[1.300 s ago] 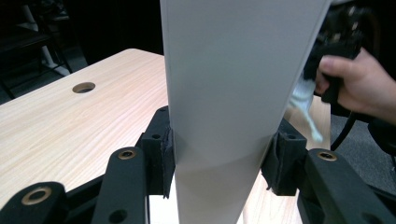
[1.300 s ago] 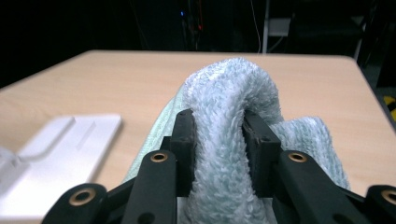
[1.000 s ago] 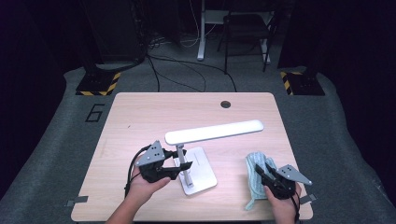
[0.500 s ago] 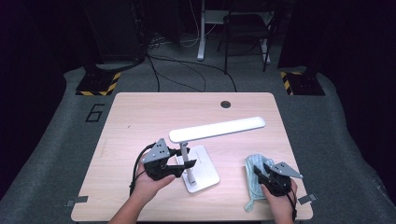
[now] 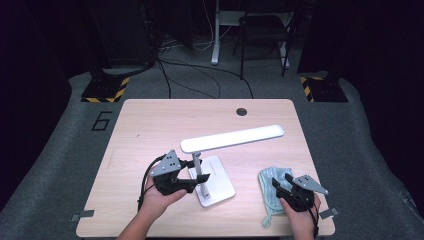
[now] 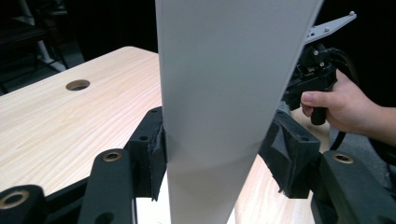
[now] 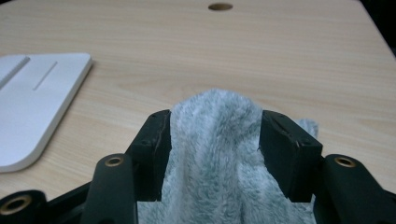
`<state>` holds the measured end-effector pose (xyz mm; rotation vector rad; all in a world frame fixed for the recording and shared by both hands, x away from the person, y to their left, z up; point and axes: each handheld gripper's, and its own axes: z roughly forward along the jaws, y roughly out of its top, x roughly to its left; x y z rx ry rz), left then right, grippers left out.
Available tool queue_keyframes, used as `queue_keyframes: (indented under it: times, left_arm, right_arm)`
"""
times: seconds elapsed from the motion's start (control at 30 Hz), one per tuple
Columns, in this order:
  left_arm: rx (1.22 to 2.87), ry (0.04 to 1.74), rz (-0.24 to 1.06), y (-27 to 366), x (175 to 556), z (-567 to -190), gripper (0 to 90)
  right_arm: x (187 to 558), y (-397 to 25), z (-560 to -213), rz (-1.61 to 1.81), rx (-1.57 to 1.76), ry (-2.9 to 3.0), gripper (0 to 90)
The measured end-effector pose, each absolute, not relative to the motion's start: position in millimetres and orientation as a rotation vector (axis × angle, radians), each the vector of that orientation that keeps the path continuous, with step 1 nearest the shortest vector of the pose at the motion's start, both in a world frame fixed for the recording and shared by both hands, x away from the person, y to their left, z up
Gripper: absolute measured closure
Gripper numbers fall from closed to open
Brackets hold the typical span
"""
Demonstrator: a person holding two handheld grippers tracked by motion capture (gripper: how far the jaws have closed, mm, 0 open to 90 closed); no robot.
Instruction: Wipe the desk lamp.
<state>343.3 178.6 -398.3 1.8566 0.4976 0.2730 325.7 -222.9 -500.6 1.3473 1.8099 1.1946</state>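
Observation:
A white desk lamp stands mid-table, its flat base [image 5: 220,187] under a thin upright post [image 5: 200,172] and a long head bar [image 5: 232,138]. My left gripper [image 5: 192,176] is shut on the post from the left; in the left gripper view both pads press the sides of the white post [image 6: 215,93]. A pale blue-grey fluffy cloth [image 5: 270,186] lies at the front right. My right gripper [image 5: 282,184] is shut on it, and the cloth [image 7: 217,140] bunches up between the jaws.
The lamp base [image 7: 32,102] lies left of the cloth. A cable hole [image 5: 242,111] sits near the table's far edge. The other hand with its gripper [image 6: 315,74] shows behind the post. Dark floor with cables and a chair lies beyond the table.
My left gripper moved right to the lamp post and closed around it. The right gripper shifted slightly on the cloth.

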Motion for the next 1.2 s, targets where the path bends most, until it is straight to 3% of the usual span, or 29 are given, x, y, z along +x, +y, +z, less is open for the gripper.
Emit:
queue_keyframes:
  times: [0.27,0.4,1.2]
  left_arm:
    - [1.870,0.447,0.239,182,343,-398,44.4]
    - [1.872,0.458,0.249,181,342,-397,51.3]
    - [1.868,0.534,0.354,187,332,-396,52.6]
  right_arm:
    - [319,-218,-496,1.234,1.309,1.793,43.5]
    - [320,-219,-497,1.232,1.328,1.799,43.5]
    - [322,-225,-499,1.259,1.372,1.783,43.7]
